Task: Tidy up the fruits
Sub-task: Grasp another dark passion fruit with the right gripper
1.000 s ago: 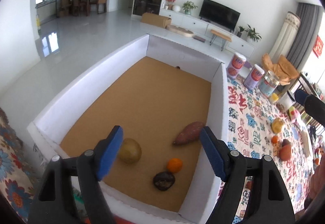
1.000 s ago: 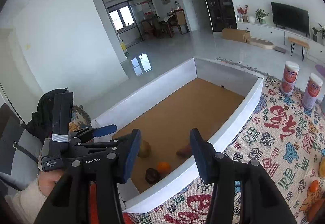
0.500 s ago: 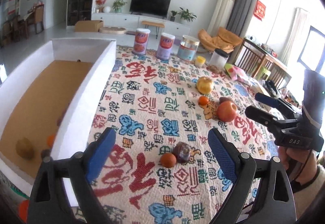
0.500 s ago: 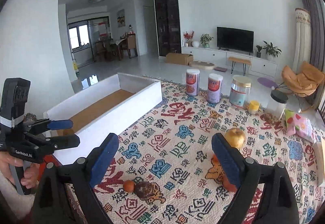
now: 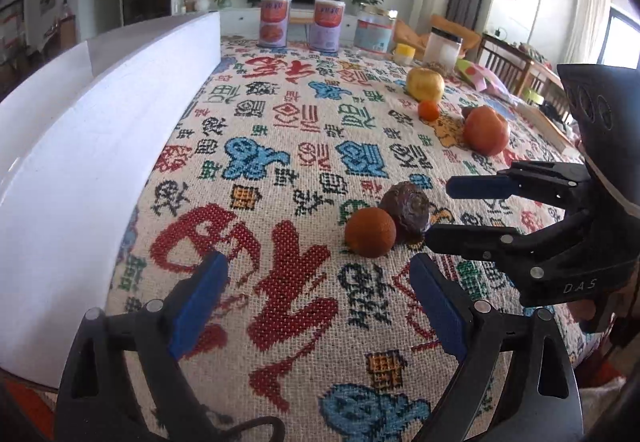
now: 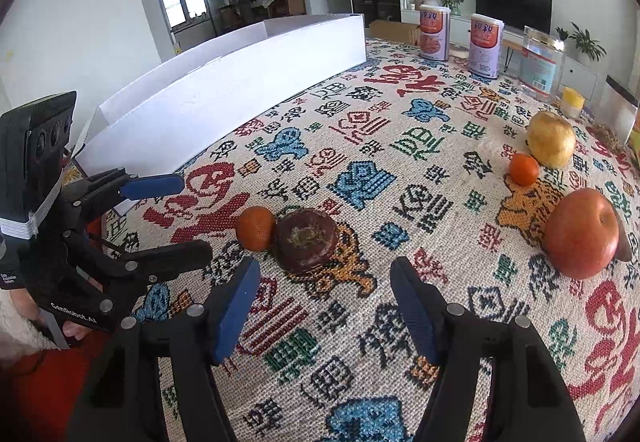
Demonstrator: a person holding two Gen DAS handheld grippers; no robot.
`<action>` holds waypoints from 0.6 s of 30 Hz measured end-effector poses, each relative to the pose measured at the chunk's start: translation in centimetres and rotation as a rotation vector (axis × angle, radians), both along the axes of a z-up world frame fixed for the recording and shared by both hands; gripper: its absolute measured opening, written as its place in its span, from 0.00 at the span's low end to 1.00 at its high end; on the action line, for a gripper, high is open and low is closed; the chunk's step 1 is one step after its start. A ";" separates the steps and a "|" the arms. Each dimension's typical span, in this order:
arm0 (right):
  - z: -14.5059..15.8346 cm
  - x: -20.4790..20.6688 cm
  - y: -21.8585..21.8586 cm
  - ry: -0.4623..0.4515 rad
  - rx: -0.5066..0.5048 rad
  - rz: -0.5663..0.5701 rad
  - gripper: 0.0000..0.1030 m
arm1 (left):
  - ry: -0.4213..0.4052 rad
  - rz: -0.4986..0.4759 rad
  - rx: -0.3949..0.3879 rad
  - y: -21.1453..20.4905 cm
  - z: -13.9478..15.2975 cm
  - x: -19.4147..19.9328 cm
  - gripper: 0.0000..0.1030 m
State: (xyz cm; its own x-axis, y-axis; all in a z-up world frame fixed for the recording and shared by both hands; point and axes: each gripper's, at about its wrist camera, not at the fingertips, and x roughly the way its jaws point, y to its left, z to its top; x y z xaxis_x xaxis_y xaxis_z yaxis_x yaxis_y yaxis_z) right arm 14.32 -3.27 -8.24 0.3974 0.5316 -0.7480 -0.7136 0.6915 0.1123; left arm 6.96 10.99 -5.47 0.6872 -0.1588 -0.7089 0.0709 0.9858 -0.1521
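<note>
A small orange [image 6: 256,228] and a dark brown round fruit [image 6: 307,240] lie touching on my desk's patterned cloth [image 6: 360,169], centre-left in the right wrist view. They sit just ahead of my right tongs [image 6: 325,306], which gape wide and hold nothing; the dark fruit lines up with the gap, the orange a little left of it. In the left wrist view the same pair lies right of centre, ahead and slightly right of my left tongs [image 5: 316,300], also wide open and empty. Further off, at the right of the frame, sit a red apple [image 6: 580,234], a second small orange [image 6: 524,169] and a yellow pear [image 6: 551,138]. The white box [image 6: 224,89] stands upper left
</note>
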 end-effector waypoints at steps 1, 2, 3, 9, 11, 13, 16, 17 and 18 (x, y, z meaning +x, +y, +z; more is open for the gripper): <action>-0.4 0.4 1.0 0.007 -0.019 0.024 0.59 | 0.002 0.002 -0.017 0.3 -0.1 0.0 0.91; -0.8 0.8 1.8 0.006 -0.041 0.043 0.58 | 0.001 0.006 -0.024 0.4 -0.1 0.0 0.91; -1.3 1.1 2.5 0.002 -0.063 0.059 0.58 | -0.001 0.008 -0.026 0.5 -0.1 -0.1 0.91; -2.3 1.8 4.5 -0.017 -0.129 0.092 0.44 | 0.004 0.012 -0.015 0.4 -0.4 0.1 0.91; -2.1 1.6 3.9 -0.010 -0.116 0.071 0.43 | 0.006 0.013 -0.015 0.3 -0.4 0.1 0.91; -1.9 1.5 2.7 -0.013 -0.109 0.029 0.43 | 0.006 0.013 -0.014 0.3 -0.4 0.1 0.91; -1.6 1.8 -1.1 -0.012 -0.094 -0.075 0.43 | 0.012 0.013 -0.015 0.2 -0.6 0.2 0.91; -1.4 2.2 -2.7 -0.010 -0.090 -0.121 0.43 | 0.013 0.010 -0.015 0.1 -0.6 0.2 0.91; -1.2 2.4 -4.4 -0.007 -0.080 -0.169 0.43 | 0.014 0.007 -0.013 0.0 -0.7 0.2 0.91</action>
